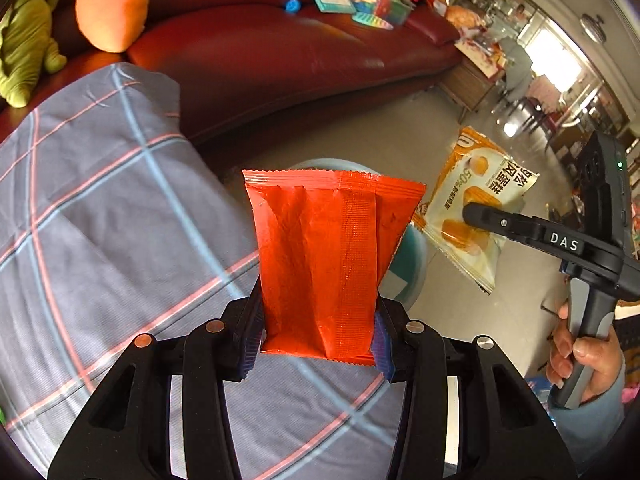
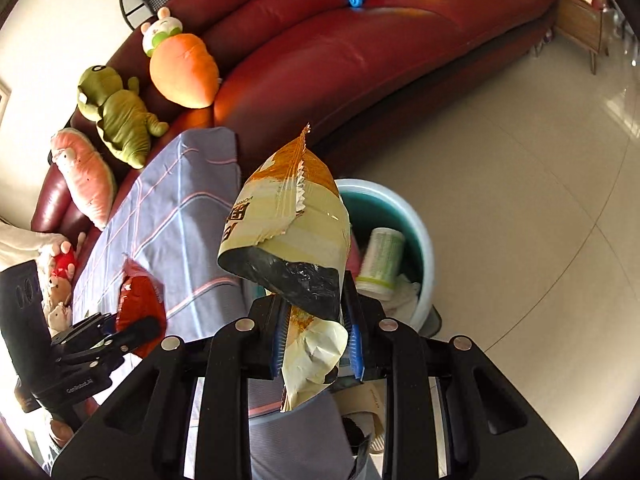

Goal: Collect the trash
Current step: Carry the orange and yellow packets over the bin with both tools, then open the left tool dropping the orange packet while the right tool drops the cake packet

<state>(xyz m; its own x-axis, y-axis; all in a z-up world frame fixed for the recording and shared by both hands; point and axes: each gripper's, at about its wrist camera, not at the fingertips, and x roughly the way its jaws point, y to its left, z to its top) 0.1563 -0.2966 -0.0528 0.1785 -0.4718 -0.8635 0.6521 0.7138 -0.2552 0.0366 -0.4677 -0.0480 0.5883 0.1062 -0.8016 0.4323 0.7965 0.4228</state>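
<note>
The left tongs clamp the bottom seam of a glossy red foil wrapper, its long axis standing up from the jaws, and the right tongs pinch a crinkled yellow-and-orange snack bag the same way. The teal plastic waste bin, round and already holding trash, lies just ahead of the right tongs, so the right hand seems nearer; the left tongs hover beside the bin, over a checked grey cloth.

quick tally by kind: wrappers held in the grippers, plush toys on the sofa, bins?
Wrappers held: 2, the red wrapper in the left gripper and the yellow wrapper in the right gripper
Plush toys: 3, the carrot, the green toy, the pink toy
Bins: 1, the bin
Total: 6
</note>
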